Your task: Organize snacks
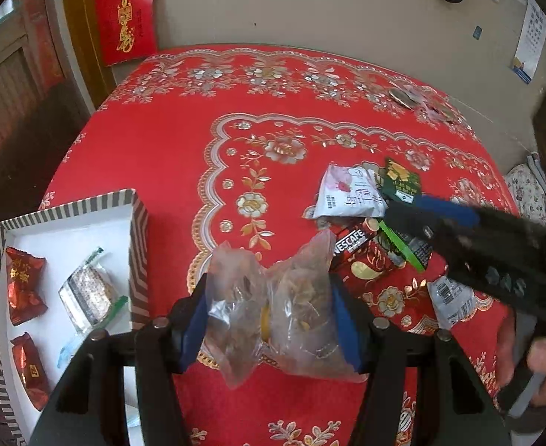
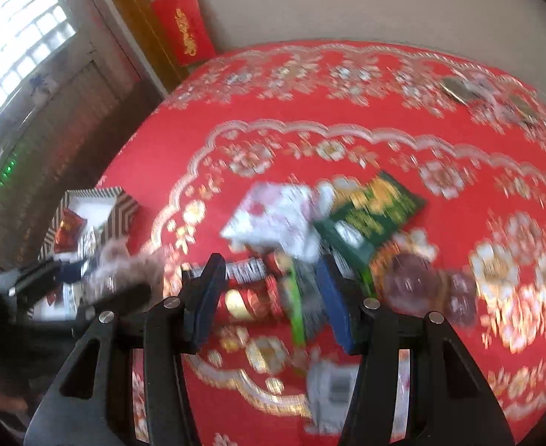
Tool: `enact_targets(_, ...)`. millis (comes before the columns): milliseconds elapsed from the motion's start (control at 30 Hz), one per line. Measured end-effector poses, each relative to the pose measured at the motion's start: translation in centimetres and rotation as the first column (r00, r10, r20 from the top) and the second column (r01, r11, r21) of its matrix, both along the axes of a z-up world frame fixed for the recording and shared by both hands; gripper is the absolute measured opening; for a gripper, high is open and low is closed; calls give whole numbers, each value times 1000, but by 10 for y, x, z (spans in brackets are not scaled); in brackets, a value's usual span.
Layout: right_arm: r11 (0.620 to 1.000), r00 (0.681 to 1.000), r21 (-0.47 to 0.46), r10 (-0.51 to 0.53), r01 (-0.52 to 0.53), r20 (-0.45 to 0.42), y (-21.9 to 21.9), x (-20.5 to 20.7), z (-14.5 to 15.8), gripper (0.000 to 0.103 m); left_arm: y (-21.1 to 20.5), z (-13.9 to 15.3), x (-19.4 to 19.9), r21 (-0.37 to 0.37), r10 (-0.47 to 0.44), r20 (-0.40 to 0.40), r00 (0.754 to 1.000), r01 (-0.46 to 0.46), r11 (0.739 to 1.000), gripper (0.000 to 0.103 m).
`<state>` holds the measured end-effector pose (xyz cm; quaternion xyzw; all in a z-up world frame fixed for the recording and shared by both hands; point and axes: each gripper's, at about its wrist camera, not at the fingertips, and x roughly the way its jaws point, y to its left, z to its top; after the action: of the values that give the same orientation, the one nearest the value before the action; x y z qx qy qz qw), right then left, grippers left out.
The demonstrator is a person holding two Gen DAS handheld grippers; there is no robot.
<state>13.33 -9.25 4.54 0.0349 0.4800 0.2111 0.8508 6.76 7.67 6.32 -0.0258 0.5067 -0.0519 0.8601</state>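
Left wrist view: left gripper clamped on two clear bags of brownish snacks, blue pads pressing both outer sides, bags bunched upright between them and lifted off the red cloth. Striped box just to the left and slightly lower in frame, open top facing up, already holding two red packets and a clear-wrapped biscuit. White floor of the box bare toward its far end. Likely next: swing left over the near wall and let go there. Clearly the nearer hand to the box. Right gripper reaching in from the right over the snack pile: white pouch, green pack, Nescafe packet, well apart from the box.

Right wrist view: heavily blurred. Right gripper with jaws standing apart, nothing pinched; Nescafe packet and a green-edged packet lying on the cloth in the gap between the pads, seemingly untouched. Nescafe packet's long axis running roughly across the gap, left to right. White pouch and green pack just beyond the fingertips. Box far off to the left, past the left gripper with its bags.
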Motion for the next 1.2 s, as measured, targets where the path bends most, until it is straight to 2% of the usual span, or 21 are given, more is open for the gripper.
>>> enact_targets(133,981,986,-122,156,-148,58,23,18,-1,52,8,1,-1,-5,8,-4,1000,-8,1000,62)
enact_targets(233,931,948,-221,311,-290,64,36,26,-11,52,12,2,-1,-11,9,-5,1000,-9,1000,62)
enact_targets(433,869,908,-295,419,-398,11,34,45,-26,52,17,4,3,-26,12,-8,1000,-12,1000,62)
enact_targets(467,862,902,-296,432,-411,7,33,47,-27,52,17,3,4,-26,12,-10,1000,-12,1000,62)
enact_targets(533,848,889,-301,458,-436,1,33,50,-29,59,17,2,5,-26,13,-16,1000,-14,1000,62)
enact_targets(567,840,883,-308,469,-447,-2,34,53,-30,66,18,1,6,-28,14,-19,1000,-14,1000,62)
enact_targets(600,840,886,-319,464,-439,0,35,57,-32,67,17,0,7,-29,14,-23,1000,-15,999,62)
enact_targets(733,862,905,-313,425,-399,18,39,74,-38,67,17,-3,11,-30,18,-30,999,-19,999,62)
enact_targets(1000,833,879,-344,475,-433,43,44,79,-28,67,19,-1,12,-51,22,-32,999,-24,998,62)
enact_targets(1100,799,853,-360,521,-481,16,51,82,-29,68,19,0,12,-57,22,-33,999,-24,998,62)
enact_targets(1200,748,819,-393,574,-536,-25,60,82,-36,68,18,0,12,-62,17,-40,999,-20,998,62)
